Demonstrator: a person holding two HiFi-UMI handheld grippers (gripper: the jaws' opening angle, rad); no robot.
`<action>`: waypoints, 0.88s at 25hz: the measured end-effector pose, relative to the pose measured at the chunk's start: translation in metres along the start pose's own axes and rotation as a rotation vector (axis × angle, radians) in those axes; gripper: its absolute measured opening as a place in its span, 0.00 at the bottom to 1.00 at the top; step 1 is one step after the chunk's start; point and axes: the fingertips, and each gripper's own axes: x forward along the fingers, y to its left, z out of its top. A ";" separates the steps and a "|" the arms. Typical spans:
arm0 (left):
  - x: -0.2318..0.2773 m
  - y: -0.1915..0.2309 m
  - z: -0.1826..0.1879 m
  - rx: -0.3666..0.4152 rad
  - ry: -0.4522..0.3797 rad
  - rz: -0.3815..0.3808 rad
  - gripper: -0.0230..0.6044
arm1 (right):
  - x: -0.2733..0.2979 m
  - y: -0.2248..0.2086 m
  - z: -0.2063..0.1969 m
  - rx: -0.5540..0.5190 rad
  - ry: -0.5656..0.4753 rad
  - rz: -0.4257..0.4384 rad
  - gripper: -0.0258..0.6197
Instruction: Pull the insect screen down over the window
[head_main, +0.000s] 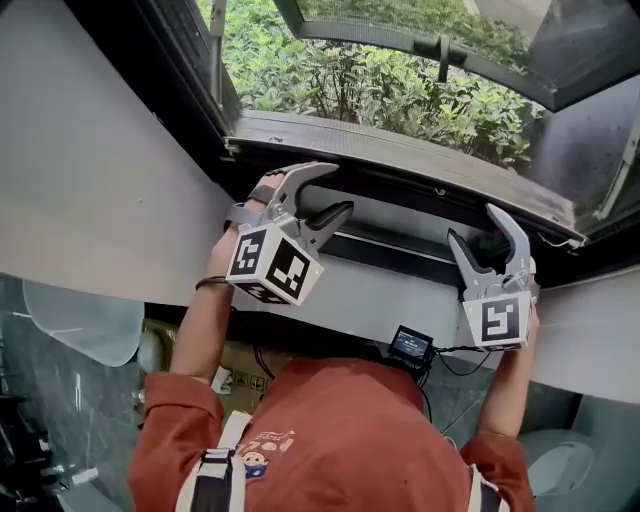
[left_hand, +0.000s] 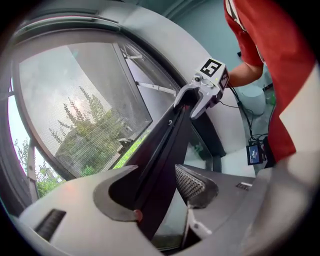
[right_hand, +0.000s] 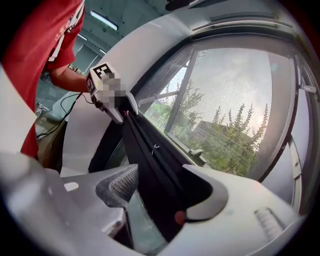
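- The left tool (head_main: 341, 188) sits at centre left of the head view, level with the lower edge of the window frame (head_main: 400, 160). Its jaws stand apart.
- In the left gripper view, the left tool (left_hand: 157, 172) has the dark pull bar (left_hand: 165, 145) of the insect screen running between its jaws. The hooked jaw lies against the bar and the ribbed pad (left_hand: 192, 184) sits just beside it.
- The right tool (head_main: 472, 225) is at centre right of the head view, jaws spread wide and pointing up at the same bar (head_main: 400, 255).
- In the right gripper view, the right tool (right_hand: 160, 172) straddles the bar (right_hand: 150, 150) the same way, the hooked jaw curling around it and the ribbed pad close beside it.
- Each tool shows in the other's view, at the far end of the bar: the right one at upper right (left_hand: 207, 82), the left one at upper left (right_hand: 107, 90).
- The screen mesh (left_hand: 85, 115) fills the window in both gripper views (right_hand: 230, 100), with trees behind it.
- Green bushes (head_main: 380, 90) lie beyond the frame at the top of the head view.
- The person's red shirt (head_main: 330, 430) fills the lower middle, with a small display unit (head_main: 410, 345) just above it.
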 end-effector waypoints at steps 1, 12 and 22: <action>-0.001 0.000 0.001 -0.024 -0.018 0.015 0.40 | -0.002 -0.001 0.003 0.006 -0.012 -0.011 0.48; -0.014 -0.011 0.018 -0.325 -0.228 0.159 0.40 | -0.023 -0.001 0.020 0.177 -0.164 -0.103 0.48; -0.029 -0.021 0.019 -0.593 -0.335 0.300 0.40 | -0.046 0.007 0.010 0.389 -0.254 -0.202 0.48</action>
